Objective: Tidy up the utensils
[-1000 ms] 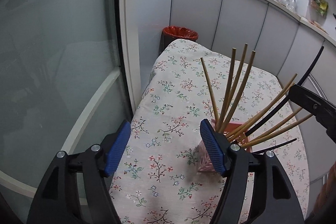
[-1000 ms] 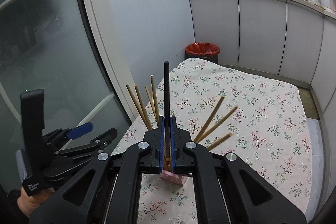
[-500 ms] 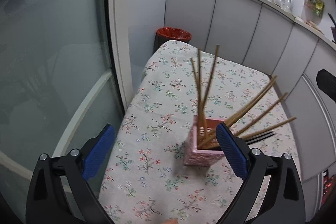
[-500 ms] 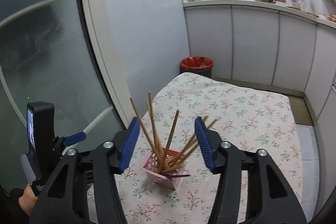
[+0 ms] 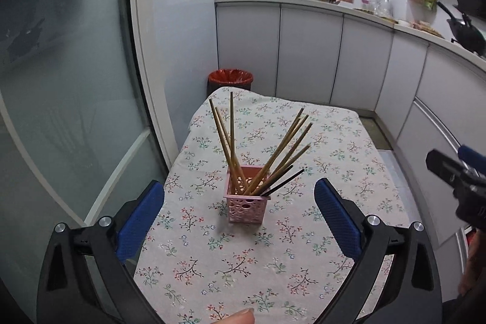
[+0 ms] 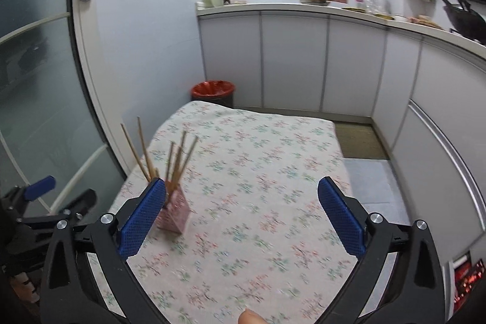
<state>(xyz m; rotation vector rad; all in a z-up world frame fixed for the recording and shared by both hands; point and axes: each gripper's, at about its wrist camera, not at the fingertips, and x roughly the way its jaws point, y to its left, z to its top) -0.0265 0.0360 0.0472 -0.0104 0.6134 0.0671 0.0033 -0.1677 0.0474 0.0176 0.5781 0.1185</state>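
**Chopsticks gathered in pink holder as both grippers hang open**

A pink perforated holder stands upright on the floral-clothed table, nearer its left edge than its right, packed with wooden chopsticks that fan outward; one black chopstick leans low toward the right. The left gripper hovers above the near edge, jaws spread wide and empty, the holder framed between them. The right gripper hangs over the middle of the table, jaws likewise wide apart and holding nothing, the holder beside its left pad. A red-lined bin sits beyond the far edge.
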